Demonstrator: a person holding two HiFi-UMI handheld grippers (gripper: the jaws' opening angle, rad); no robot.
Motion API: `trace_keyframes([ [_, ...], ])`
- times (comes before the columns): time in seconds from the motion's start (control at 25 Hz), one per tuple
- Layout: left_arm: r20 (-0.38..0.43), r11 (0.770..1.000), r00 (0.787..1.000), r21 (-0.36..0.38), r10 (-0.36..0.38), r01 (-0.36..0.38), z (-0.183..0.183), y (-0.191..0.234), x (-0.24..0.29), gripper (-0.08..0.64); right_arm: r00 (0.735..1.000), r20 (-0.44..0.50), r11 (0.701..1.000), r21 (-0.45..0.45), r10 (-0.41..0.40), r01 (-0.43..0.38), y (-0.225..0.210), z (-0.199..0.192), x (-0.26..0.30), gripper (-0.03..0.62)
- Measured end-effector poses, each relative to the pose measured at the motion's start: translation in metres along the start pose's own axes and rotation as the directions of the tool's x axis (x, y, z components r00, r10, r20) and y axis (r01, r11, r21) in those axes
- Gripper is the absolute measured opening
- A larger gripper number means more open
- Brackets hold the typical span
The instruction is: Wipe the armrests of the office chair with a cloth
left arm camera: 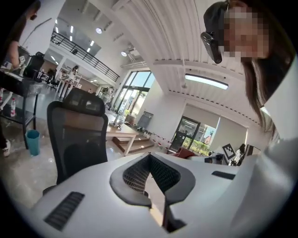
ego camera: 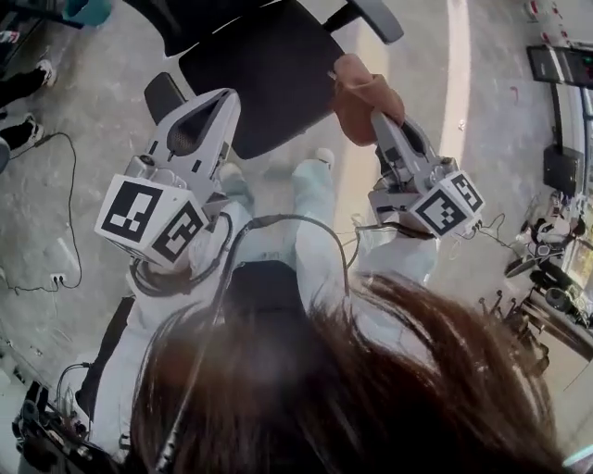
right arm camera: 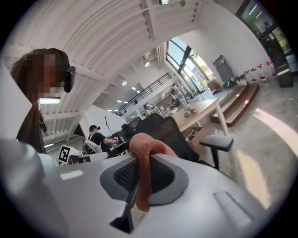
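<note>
The black office chair (ego camera: 259, 69) stands just ahead of me, with one armrest (ego camera: 165, 93) at its left and the other (ego camera: 375, 17) at the far right. My right gripper (ego camera: 375, 120) is shut on a reddish-brown cloth (ego camera: 361, 93), held over the seat's right edge. In the right gripper view the cloth (right arm camera: 145, 172) hangs pinched between the jaws, and a grey armrest (right arm camera: 219, 142) shows beyond it, apart from it. My left gripper (ego camera: 225, 100) hovers near the left armrest, shut and holding nothing. Its view shows the chair's mesh back (left arm camera: 77, 135) ahead.
Cables (ego camera: 56, 268) trail on the grey floor at the left. A teal bin (left arm camera: 32, 142) stands beside a dark desk. A wooden table (left arm camera: 118, 132) lies behind the chair. Equipment (ego camera: 556, 250) crowds the right edge. Another person (right arm camera: 98, 137) works at a far desk.
</note>
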State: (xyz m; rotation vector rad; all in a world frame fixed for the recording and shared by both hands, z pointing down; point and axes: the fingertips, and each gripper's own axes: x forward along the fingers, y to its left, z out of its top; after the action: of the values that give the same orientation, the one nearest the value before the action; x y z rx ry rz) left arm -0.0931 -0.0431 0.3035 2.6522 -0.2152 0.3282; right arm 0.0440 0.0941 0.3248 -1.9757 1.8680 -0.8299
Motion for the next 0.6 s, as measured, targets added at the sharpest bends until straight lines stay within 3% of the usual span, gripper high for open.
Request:
trace_keyframes([
  [0.12, 0.003, 0.998, 0.999, 0.051, -0.042, 0.042, 0.006, -0.059, 0.076, 0.003, 0.996, 0.045, 0.997, -0.013, -0.072, 0.073, -0.078, 0.04, -0.065, 0.023],
  [0.24, 0.031, 0.997, 0.999, 0.074, -0.023, 0.02, 0.004, -0.126, 0.135, 0.003, 0.997, 0.046, 0.997, -0.03, -0.069, 0.071, -0.14, 0.071, -0.129, 0.023],
  [0.4, 0.105, 0.997, 0.993, 0.034, 0.061, -0.064, -0.007, -0.199, 0.203, 0.002, 0.999, -0.041, 0.995, -0.095, 0.004, -0.008, -0.206, 0.109, -0.183, 0.023],
  [0.6, 0.108, 0.99, 0.984, -0.038, 0.139, -0.136, 0.002, -0.23, 0.29, 0.003, 0.978, -0.174, 0.989, -0.068, 0.117, -0.131, -0.273, 0.164, -0.182, 0.023],
])
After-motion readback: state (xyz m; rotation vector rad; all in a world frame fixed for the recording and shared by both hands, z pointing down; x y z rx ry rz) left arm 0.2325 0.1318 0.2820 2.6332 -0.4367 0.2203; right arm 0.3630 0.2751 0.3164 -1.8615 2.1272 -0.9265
